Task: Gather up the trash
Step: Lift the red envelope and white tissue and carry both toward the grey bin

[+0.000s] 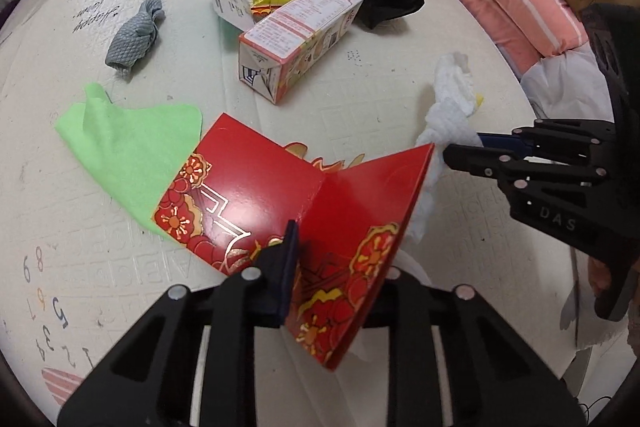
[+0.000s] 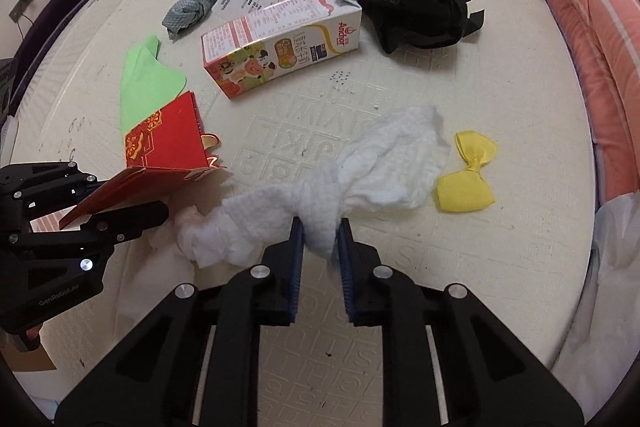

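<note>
My right gripper (image 2: 320, 227) is pinching the crumpled white tissue (image 2: 320, 195) on the play mat (image 2: 440, 267). My left gripper (image 1: 320, 267) is clamping the folded red envelope (image 1: 280, 195), though its far finger is hidden behind the card. Beyond, a milk carton (image 2: 280, 43) is lying on its side.

Black gripper (image 2: 319, 227) frames (blue pads, silver screws)

Red card (image 1: 280, 195) is rocking gold flower prints, cloth (image 1: 120, 139) is glowing lime green, tissue (image 2: 320, 195) is looking plain white, bow (image 2: 468, 173) is shining yellow, mat (image 2: 460, 87) is staying cream.
</note>
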`<action>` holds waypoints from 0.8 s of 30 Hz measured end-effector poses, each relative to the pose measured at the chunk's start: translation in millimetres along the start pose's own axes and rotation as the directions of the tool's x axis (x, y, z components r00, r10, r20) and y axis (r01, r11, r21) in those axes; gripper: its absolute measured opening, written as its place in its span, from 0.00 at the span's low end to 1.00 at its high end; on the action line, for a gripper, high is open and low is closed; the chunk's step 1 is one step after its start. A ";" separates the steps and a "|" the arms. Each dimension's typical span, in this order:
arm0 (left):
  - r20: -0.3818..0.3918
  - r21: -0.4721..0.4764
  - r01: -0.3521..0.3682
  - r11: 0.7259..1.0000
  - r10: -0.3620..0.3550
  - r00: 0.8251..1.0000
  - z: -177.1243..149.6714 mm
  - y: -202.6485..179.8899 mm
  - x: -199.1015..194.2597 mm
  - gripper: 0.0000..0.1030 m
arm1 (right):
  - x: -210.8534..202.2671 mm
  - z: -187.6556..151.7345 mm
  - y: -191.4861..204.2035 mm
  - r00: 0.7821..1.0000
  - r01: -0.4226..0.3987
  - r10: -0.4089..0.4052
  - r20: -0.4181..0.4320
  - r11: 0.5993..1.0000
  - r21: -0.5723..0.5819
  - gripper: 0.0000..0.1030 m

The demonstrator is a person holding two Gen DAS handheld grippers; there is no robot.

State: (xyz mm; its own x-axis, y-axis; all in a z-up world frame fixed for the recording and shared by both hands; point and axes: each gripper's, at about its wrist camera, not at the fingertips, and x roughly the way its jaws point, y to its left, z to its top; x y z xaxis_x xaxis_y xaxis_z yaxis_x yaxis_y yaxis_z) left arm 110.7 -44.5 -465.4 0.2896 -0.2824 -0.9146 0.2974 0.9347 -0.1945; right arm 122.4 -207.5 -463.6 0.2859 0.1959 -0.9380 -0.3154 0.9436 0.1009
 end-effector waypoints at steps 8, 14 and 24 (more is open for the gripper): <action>0.009 -0.023 0.020 1.000 -0.020 1.000 6.9 0.9 -40.7 0.05 | -40.8 6.5 10.2 1.000 0.007 -0.007 0.023 1.000 0.009 0.15; 0.047 -0.072 0.022 0.997 -0.018 0.999 6.5 14.4 -110.9 0.05 | -95.7 17.0 43.0 0.999 0.000 0.000 0.043 1.000 0.001 0.15; 0.100 -0.121 0.025 0.992 -0.013 0.995 -15.7 61.8 -231.7 0.04 | -192.3 32.3 119.9 0.996 -0.008 0.007 0.087 1.000 0.012 0.15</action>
State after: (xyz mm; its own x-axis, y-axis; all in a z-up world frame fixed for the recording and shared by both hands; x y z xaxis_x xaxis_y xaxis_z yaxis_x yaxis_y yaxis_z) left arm 47.7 82.1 -271.2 0.3750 -0.3149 -0.8719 0.1923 0.9465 -0.2591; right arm 58.8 -123.4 -260.4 0.3615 0.2245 -0.9049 -0.3066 0.9452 0.1120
